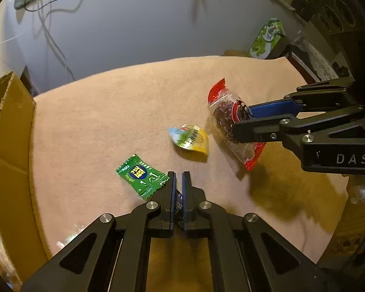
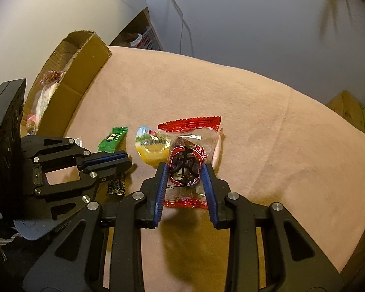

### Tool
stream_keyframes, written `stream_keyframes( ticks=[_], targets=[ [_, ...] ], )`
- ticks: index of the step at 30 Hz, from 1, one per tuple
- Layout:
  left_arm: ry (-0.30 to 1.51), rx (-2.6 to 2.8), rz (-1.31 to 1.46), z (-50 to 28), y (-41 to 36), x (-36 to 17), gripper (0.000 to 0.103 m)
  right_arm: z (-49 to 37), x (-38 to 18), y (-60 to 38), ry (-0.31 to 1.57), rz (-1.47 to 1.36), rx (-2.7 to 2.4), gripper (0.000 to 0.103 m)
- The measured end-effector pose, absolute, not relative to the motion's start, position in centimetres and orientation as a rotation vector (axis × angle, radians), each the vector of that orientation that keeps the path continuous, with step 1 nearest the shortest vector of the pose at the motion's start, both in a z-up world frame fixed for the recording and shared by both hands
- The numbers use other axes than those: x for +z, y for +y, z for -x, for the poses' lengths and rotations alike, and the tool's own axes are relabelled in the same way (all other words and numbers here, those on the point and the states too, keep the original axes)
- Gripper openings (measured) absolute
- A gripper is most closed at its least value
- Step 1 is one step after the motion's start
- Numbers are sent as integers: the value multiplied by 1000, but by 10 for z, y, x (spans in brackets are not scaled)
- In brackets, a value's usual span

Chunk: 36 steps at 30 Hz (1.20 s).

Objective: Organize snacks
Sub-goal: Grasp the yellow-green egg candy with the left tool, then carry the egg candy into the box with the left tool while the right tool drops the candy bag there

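Observation:
My left gripper (image 1: 178,176) is shut on a small dark packet (image 2: 116,186), which hangs below its blue pads just above the cloth; only a sliver of this dark packet (image 1: 178,199) shows in the left wrist view. My right gripper (image 2: 184,168) is shut on a clear packet with red ends (image 2: 186,160) that holds a dark snack. From the left wrist view the right gripper (image 1: 242,118) grips that packet (image 1: 225,112) at its middle. A green candy packet (image 1: 141,175) and a yellow jelly cup (image 1: 189,140) lie on the cloth between the two grippers.
A pink cloth (image 1: 97,112) covers the table. An open cardboard box (image 2: 85,73) stands at the left edge with several snacks inside. A green carton (image 1: 267,39) sits beyond the far right corner. Cables hang on the wall behind.

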<state>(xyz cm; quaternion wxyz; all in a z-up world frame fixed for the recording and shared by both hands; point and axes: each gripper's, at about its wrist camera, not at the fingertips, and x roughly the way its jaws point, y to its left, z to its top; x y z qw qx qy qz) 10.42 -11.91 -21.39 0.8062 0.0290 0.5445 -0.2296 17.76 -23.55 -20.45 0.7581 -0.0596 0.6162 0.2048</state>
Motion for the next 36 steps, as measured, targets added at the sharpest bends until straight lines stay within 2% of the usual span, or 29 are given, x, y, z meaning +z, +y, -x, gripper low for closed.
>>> stream_keyframes(
  ticks=[2, 3, 4, 6, 14, 18, 20, 25, 36],
  targets=[
    [1156, -496, -52, -104, -121, -211, 17, -178, -204, -236, 1342, 120, 443, 31],
    [1146, -493, -51, -104, -122, -209, 28, -178, -204, -237, 1341, 117, 443, 31],
    [1148, -486, -54, -106, -123, -209, 47, -178, -203, -239, 1340, 114, 443, 31],
    [1159, -467, -50, -112, -128, -209, 63, -177, -203, -243, 1342, 110, 445, 31],
    [1149, -445, -101, -129, -144, -214, 63, -174, -199, -257, 1332, 89, 425, 31],
    [1159, -441, -167, -135, -156, -221, 45, -172, -197, -265, 1326, 76, 412, 31],
    [1149, -445, -182, -132, -155, -221, 41, -172, -196, -267, 1325, 73, 408, 31],
    [1148, -459, -174, -128, -147, -219, 37, -171, -197, -268, 1323, 68, 404, 31],
    [1116, -459, -79, -117, -117, -192, 37, -166, -179, -259, 1290, 79, 425, 31]
  ],
)
